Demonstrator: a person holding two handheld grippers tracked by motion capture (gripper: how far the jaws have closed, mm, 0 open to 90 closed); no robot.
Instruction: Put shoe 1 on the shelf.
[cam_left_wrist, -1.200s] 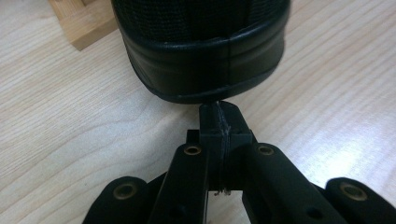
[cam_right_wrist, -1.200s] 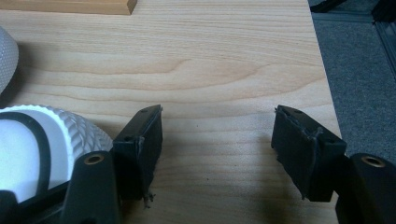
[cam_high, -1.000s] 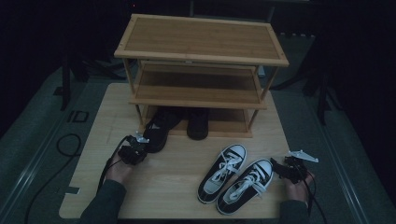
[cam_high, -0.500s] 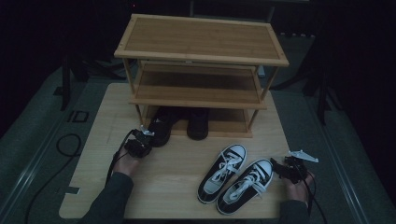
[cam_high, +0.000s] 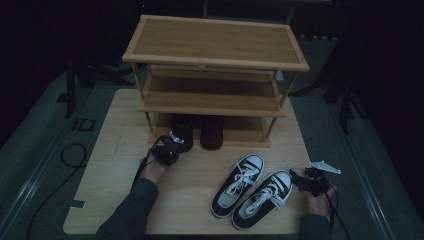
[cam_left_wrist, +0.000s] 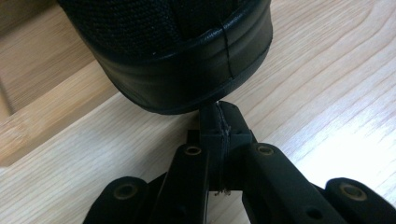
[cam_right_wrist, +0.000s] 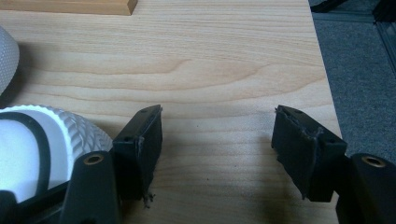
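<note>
Here closed left claw (cam_left_wrist: 219, 122) meets black shoe (cam_left_wrist: 177, 56)

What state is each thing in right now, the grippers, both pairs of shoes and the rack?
Left gripper: shut, empty, tips at a black shoe.
Right gripper: open, empty.
Black shoes: upright on bottom shelf.
Black-and-white lace-up sneakers: upright on board, laced.
Three-tier wooden shoe rack: upright, upper shelves bare.

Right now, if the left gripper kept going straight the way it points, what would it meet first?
The left gripper, jaws shut, points at the rubber edge of the black shoe under the rack. It would meet that shoe first; the tips look nearly touching it, though the depth is hard to judge.
</note>
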